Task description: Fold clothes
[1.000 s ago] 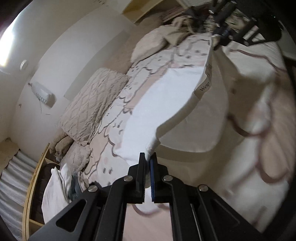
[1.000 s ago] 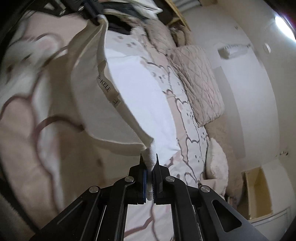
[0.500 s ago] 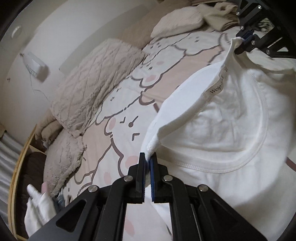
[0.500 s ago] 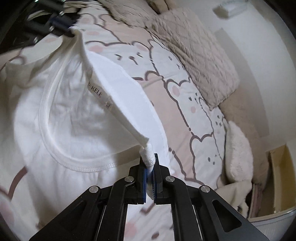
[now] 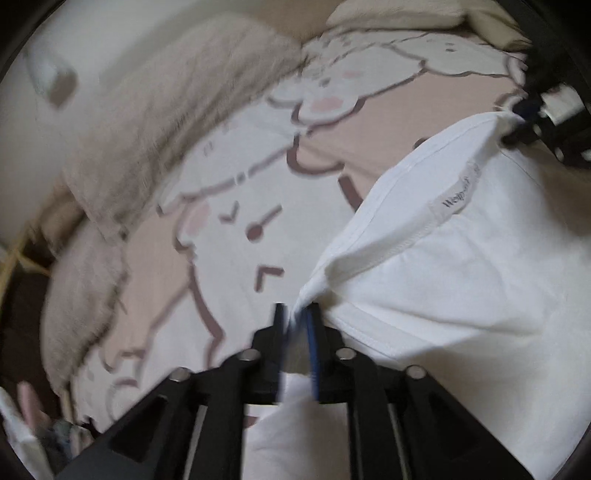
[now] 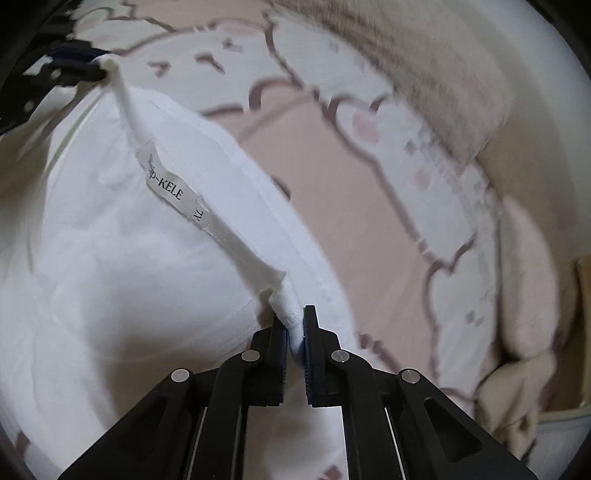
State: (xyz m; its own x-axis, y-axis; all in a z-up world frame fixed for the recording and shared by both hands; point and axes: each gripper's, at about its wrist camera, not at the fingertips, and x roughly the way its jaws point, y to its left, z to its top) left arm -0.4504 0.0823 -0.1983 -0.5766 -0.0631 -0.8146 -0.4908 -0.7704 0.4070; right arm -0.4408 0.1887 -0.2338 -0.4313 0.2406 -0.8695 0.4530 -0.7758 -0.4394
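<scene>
Both claws had come down toward the bed since the earlier frames, and the white shirt (image 5: pixel 461 280), hanging clear of the covers a second before, now spread across the duvet (image 5: pixel 229 280) with its body flattened out below the neckline; the left claw (image 5: pixel 295 314) had parted a little, a corner of the collar lying loosely between its blue pads, blurred by motion, so whether it gripped at all could not be told; the right claw (image 6: pixel 295 317) stayed pinched on the other end of the collar, a thick rolled wad of knit wedged in it; the collar band ran taut between the two, its woven label (image 6: pixel 177 195) turned up and readable in the right wrist view; the step in hand looked like laying the shirt out flat before the first fold, and the next move probably called for letting both shoulders settle, then taking new holds at a side seam or sleeve; the shirt was soft cotton jersey, limp, with stitched ribbing at the neck, likely to wrinkle if dragged; the duvet beneath was smooth, printed with pink and white cartoon figures outlined in brown; beyond it lay a quilted beige pillow (image 5: pixel 173 122), puffy and diamond-stitched, against a pale wall (image 5: pixel 92 33).
</scene>
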